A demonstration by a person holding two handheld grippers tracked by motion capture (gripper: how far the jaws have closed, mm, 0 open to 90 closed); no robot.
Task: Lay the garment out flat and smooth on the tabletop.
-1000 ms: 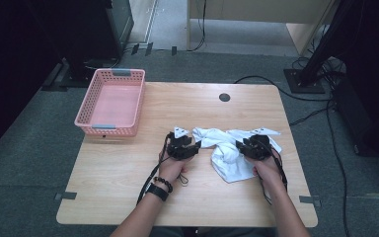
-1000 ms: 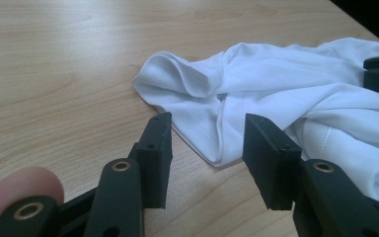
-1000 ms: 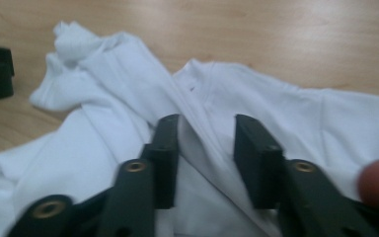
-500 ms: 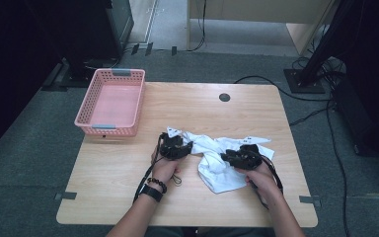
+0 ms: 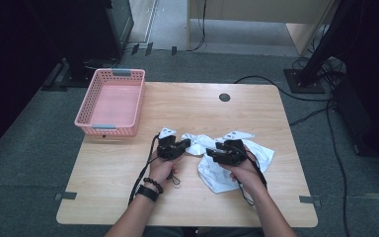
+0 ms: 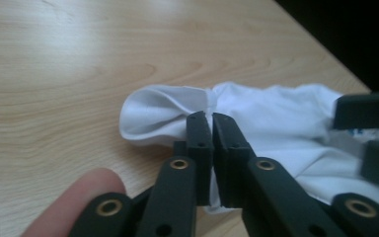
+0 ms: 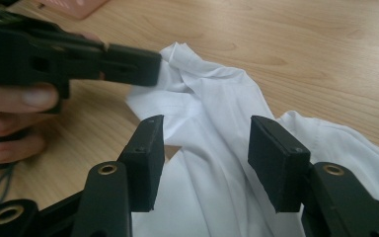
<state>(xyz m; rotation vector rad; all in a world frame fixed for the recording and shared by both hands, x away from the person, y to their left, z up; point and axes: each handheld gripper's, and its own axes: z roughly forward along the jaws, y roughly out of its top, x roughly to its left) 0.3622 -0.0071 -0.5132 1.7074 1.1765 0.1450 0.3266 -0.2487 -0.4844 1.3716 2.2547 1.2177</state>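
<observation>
White crumpled cloth [image 5: 227, 160] lying on the wooden table [image 5: 187, 106], near the front edge, toward the right half. Left gripper [image 5: 173, 148] at the left end of the cloth, jaws just closed and now clenched on a fold of the fabric, seen pinched between the pads in the left gripper view [image 6: 212, 129]. Right gripper [image 5: 225, 152] just beside it, resting over the middle of the cloth, jaws just opened and now released, fabric lying between the two pads [image 7: 150, 148] without being pressed. Both grippers close together, pointing toward each other. Pink plastic basket [image 5: 111, 101] standing at the left rear corner of the table, well apart from the cloth.
</observation>
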